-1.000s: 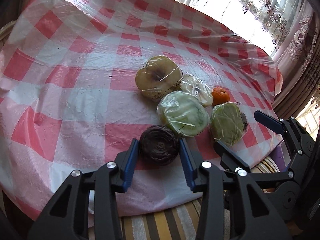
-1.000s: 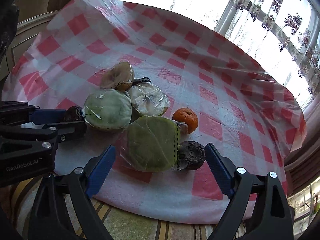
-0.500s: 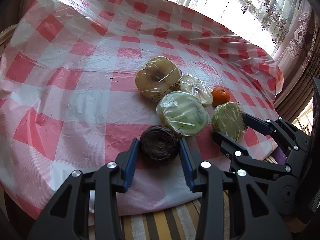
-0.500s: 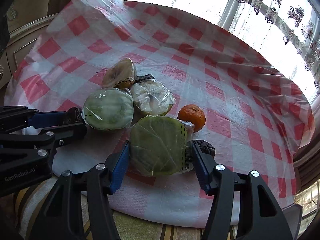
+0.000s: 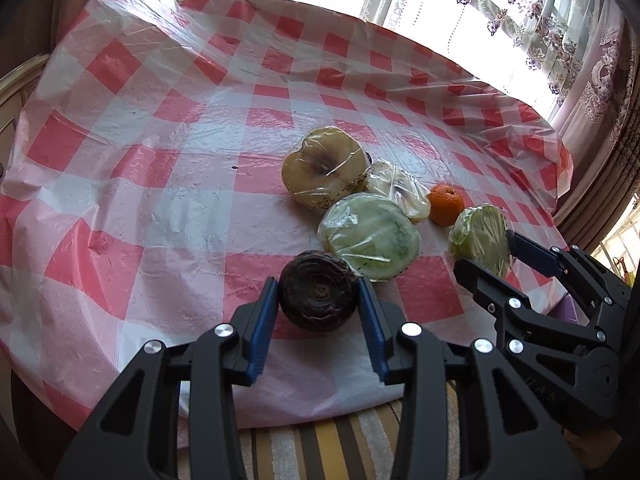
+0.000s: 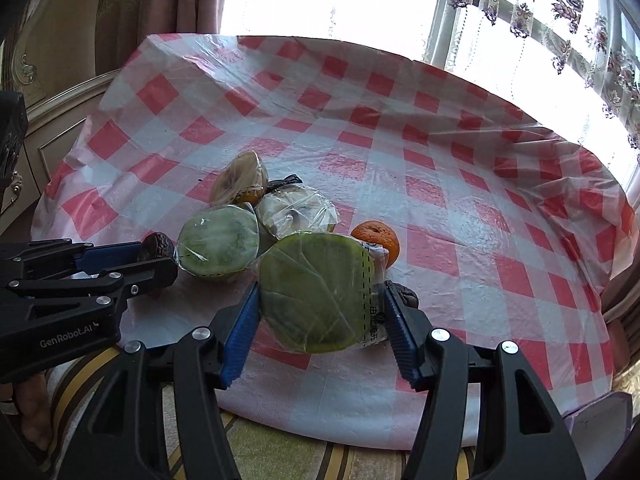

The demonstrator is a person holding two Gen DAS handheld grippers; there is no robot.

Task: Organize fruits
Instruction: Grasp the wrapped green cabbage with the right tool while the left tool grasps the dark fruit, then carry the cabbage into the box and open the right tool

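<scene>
My left gripper (image 5: 318, 300) is shut on a dark, wrinkled round fruit (image 5: 318, 296) that rests near the front edge of the table. In the right wrist view this fruit (image 6: 158, 246) peeks out between the left gripper's fingers (image 6: 132, 254). My right gripper (image 6: 318, 308) is shut on a plastic-wrapped green fruit half (image 6: 316, 292), blue pads pressing both sides. The left wrist view shows that half (image 5: 482, 238) tilted up in the right gripper (image 5: 504, 256). A second dark fruit (image 6: 408, 294) lies partly hidden behind it.
On the red-and-white checked plastic cloth (image 5: 160, 160) lie a wrapped yellowish apple half (image 5: 324, 170), a wrapped round green fruit (image 5: 370, 236), a wrapped pale fruit (image 5: 398, 190) and a tangerine (image 5: 446, 204). A striped cushion (image 5: 320, 440) sits below the table's front edge. Curtains hang behind.
The right gripper's jaws came together from wide open onto the wrapped green half, which now stands tilted up between them. The left gripper keeps still on the dark fruit.
</scene>
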